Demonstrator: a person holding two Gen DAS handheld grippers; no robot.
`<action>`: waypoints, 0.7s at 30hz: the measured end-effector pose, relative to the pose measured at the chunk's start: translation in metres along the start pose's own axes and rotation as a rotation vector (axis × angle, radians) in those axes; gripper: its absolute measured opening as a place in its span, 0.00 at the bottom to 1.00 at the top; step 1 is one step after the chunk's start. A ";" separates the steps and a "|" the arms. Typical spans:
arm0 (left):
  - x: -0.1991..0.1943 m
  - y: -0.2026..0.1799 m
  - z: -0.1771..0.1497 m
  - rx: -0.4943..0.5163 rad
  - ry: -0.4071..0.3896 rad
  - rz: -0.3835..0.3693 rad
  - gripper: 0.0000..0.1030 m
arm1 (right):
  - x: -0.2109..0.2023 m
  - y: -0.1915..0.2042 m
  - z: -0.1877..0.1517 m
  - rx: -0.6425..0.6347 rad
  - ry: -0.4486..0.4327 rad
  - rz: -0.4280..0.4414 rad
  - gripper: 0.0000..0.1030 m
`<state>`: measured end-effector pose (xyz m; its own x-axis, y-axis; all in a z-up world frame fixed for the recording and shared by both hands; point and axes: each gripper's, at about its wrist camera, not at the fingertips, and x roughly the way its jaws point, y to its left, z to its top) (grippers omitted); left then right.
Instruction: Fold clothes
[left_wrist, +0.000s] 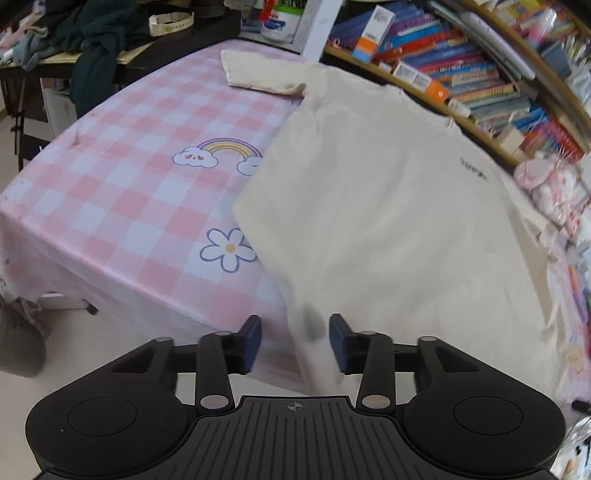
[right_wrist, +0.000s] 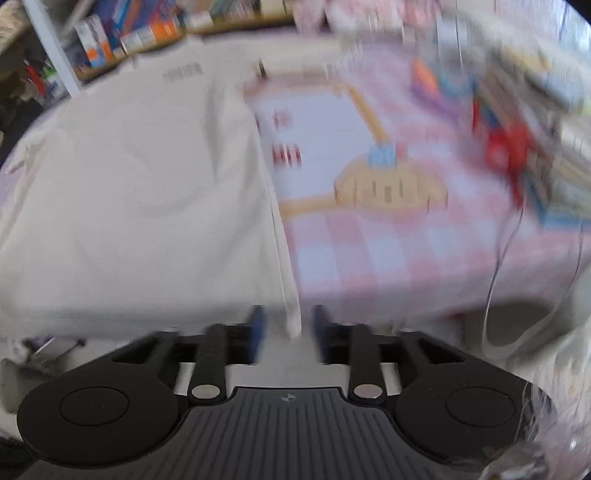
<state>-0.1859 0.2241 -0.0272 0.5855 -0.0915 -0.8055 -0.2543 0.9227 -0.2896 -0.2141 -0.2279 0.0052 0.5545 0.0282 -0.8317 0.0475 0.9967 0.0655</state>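
The shirt (left_wrist: 388, 221), cream, lies spread on the worktop (left_wrist: 122, 206), which carries a pink checked cloth. The shirt's near hem hangs over the worktop's front edge. One sleeve (left_wrist: 258, 74) lies flat at the far end; the other is cut off by the left view's right border.

Left gripper (left_wrist: 295, 341): jaws partly apart. A hem corner hangs between them. The pads do not press on it; a gap shows on each side. A dark smudge on the fabric there cannot be identified.

Right gripper (right_wrist: 286, 330): the view is motion-blurred. The jaws stand partly apart, with a narrow hem strip (right_wrist: 291, 317) hanging between them, apparently untouched. Fingertip outlines are smeared.

A small dark print (left_wrist: 472, 170) near the collar is unreadable in both views. Bookshelves (left_wrist: 480, 74) stand behind the worktop. Items on the worktop to the shirt's right are too blurred to name.
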 end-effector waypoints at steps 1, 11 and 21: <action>0.000 -0.001 -0.002 -0.004 -0.010 -0.002 0.38 | -0.004 0.007 0.005 -0.040 -0.048 -0.004 0.35; -0.013 -0.055 0.015 0.040 -0.142 0.020 0.01 | 0.037 0.059 0.020 -0.257 -0.059 0.052 0.31; 0.017 -0.139 0.013 0.339 -0.007 -0.299 0.31 | 0.050 0.062 0.015 -0.269 -0.019 0.108 0.33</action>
<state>-0.1310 0.0994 0.0063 0.6004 -0.3711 -0.7084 0.1922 0.9268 -0.3226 -0.1708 -0.1660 -0.0234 0.5601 0.1367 -0.8171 -0.2332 0.9724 0.0029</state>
